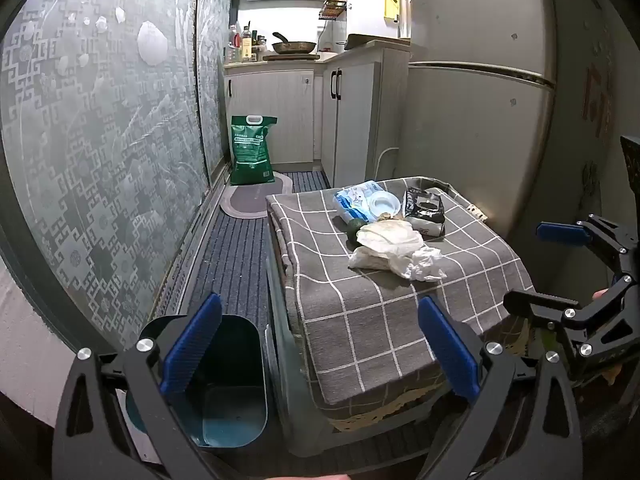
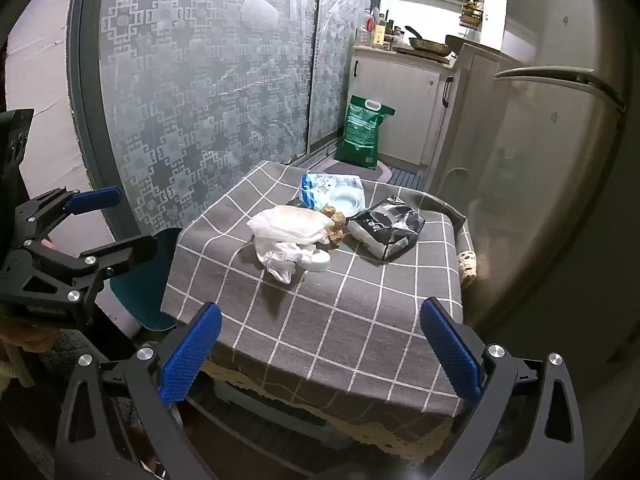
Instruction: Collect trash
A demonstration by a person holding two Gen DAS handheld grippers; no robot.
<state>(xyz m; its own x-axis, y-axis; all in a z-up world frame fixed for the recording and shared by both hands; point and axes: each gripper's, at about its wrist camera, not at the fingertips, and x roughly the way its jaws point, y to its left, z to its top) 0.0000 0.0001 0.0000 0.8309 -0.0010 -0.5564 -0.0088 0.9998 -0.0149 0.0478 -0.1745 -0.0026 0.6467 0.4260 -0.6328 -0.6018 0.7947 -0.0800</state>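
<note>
left wrist: table's left | right wrist: table's front | shared: table

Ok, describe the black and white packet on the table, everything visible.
The black and white packet is a soft, glossy, crinkled plastic pouch, mostly black on top with a white lower end and dark print. It lies flat on the grey checked tablecloth, on the side near the fridge. It sits right beside the brown scraps; whether they touch is unclear. No gripper touches it.

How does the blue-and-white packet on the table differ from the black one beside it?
The blue-and-white packet lies toward the far edge with a round white lid on it; the black packet sits nearer the fridge side, crumpled, with nothing on top. Both are soft wrappers resting on the checked tablecloth.
</note>
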